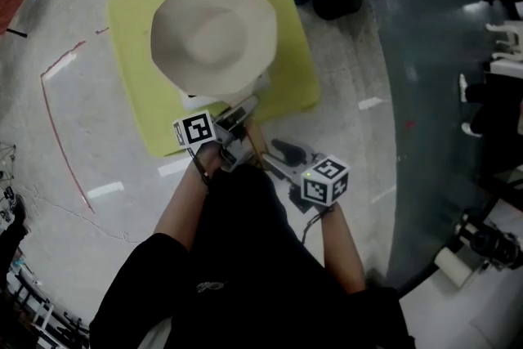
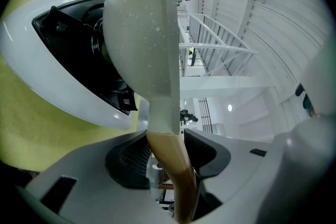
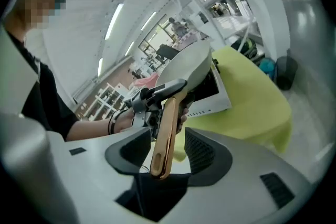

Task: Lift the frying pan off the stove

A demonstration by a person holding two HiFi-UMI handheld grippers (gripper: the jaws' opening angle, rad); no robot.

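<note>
Clamps left gripper [image 2: 165, 140] jaws on the handle [image 2: 177, 168] of the frying pan [image 1: 214, 33] at 6 o'clock of the stove [image 2: 52, 86], keeps right gripper [image 3: 168, 147] jaws apart around the handle's tip.

Pan over stove, on table
The frying pan [image 1: 214, 33] lies over the stove [image 2: 47, 81], mid-table [image 1: 131, 29]. Its handle [image 3: 165, 134] points toward the person, passing between the left gripper [image 2: 163, 144] jaws near the pan, then the right gripper [image 3: 161, 152] jaws at its end.
</note>
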